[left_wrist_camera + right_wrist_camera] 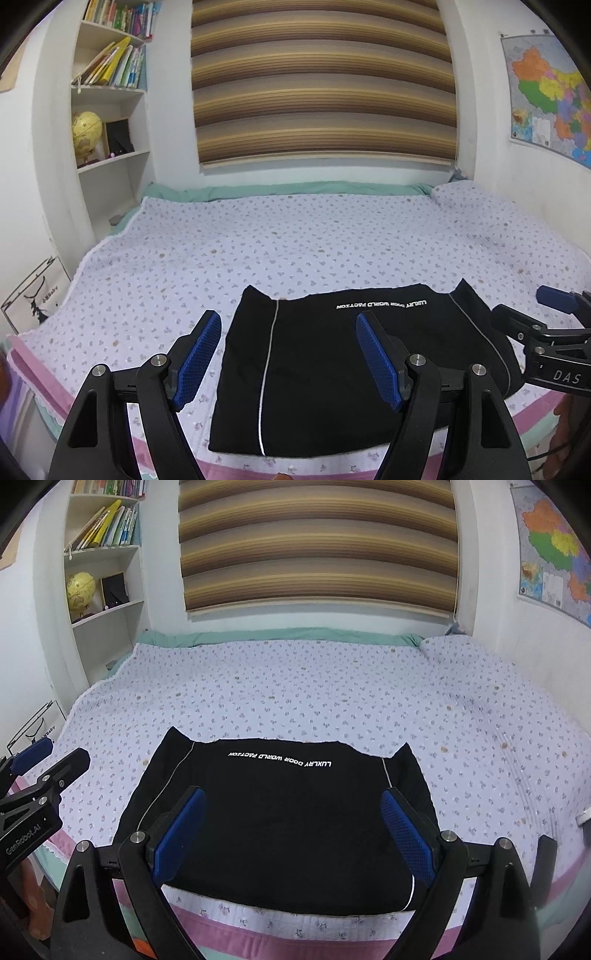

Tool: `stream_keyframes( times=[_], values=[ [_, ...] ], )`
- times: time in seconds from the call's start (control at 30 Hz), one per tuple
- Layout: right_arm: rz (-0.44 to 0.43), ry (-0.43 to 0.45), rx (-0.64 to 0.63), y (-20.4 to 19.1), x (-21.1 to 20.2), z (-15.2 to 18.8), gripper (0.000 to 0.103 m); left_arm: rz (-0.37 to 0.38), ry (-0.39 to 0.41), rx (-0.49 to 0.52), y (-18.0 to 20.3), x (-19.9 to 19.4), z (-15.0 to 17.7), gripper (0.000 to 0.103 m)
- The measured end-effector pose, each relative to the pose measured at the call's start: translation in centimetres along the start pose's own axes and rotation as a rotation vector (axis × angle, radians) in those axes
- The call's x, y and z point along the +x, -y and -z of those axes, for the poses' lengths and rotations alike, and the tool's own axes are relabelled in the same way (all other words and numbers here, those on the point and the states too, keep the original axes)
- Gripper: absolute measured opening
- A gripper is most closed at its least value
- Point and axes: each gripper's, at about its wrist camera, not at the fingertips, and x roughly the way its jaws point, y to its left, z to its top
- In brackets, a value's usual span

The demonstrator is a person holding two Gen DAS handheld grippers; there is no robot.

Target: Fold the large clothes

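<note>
A black garment [325, 373] with white piping and white lettering lies folded into a flat rectangle near the front edge of the bed; it also shows in the right wrist view [284, 819]. My left gripper [288, 354] is open and empty, held above the garment's left half. My right gripper [291, 834] is open and empty, held above the garment's middle, and it shows at the right edge of the left wrist view [546, 328]. The left gripper shows at the left edge of the right wrist view [40, 771]. Neither gripper touches the cloth.
The bed [295, 240] has a lilac flowered cover with a pink border at the front. A bookshelf [110, 110] with books and a yellow globe stands at the back left. A striped blind [321, 81] hangs behind and a map [546, 99] is on the right wall.
</note>
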Motion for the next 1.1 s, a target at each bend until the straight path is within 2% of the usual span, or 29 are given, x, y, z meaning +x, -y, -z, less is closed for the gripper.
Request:
stream_keyframes(
  times=[0.3,1.1],
  values=[
    [-0.006,-0.027,0.030,0.9,0.7,0.3,0.097,-0.007,-0.039,-0.014,-0.5,0.8,0.3,0.077],
    [-0.011,-0.074,0.042,1.1,2.2,0.9,0.097,-0.014,-0.074,-0.023,-0.7,1.9,0.6,0.077]
  ],
)
